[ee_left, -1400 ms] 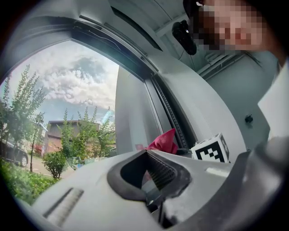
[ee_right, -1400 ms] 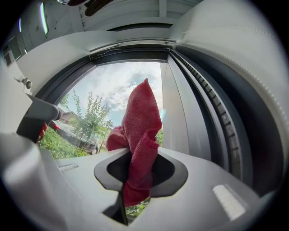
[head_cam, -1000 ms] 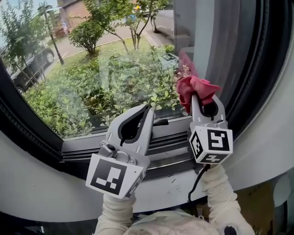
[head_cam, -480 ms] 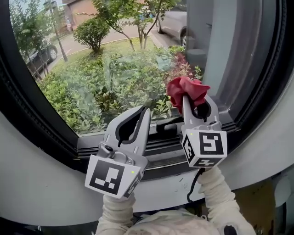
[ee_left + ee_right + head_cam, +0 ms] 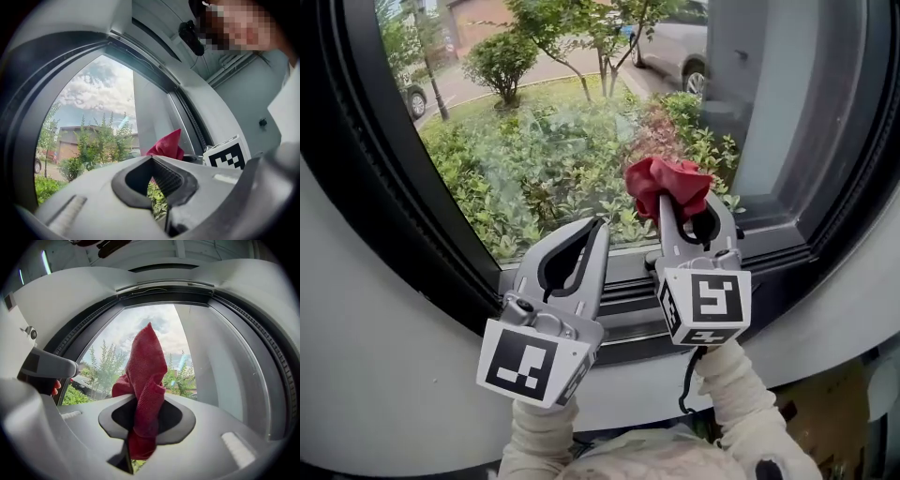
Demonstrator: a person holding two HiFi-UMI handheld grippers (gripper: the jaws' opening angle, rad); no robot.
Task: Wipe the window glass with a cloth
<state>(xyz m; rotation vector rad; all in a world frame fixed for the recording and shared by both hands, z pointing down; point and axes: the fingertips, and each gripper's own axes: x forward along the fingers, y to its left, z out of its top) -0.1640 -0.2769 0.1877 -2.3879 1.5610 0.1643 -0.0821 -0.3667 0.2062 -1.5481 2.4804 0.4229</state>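
A red cloth [image 5: 666, 186] is bunched at the tip of my right gripper [image 5: 682, 211], which is shut on it and holds it up against the lower part of the window glass [image 5: 553, 141]. In the right gripper view the cloth [image 5: 146, 380] stands up between the closed jaws in front of the pane [image 5: 187, 352]. My left gripper [image 5: 592, 230] is shut with nothing in it, and points at the lower window frame just left of the right one. In the left gripper view the cloth [image 5: 168, 145] shows beyond its tip.
A dark window frame [image 5: 412, 187] curves around the glass, with a grey sill track [image 5: 628, 305] below. A white wall [image 5: 375, 356] lies under the sill. Bushes, trees and parked cars are outside. A grey pillar [image 5: 769, 94] stands at the right of the pane.
The right gripper with the cloth has slid left along the lower glass. The left gripper has stayed about where it was, and the head view has swung right.
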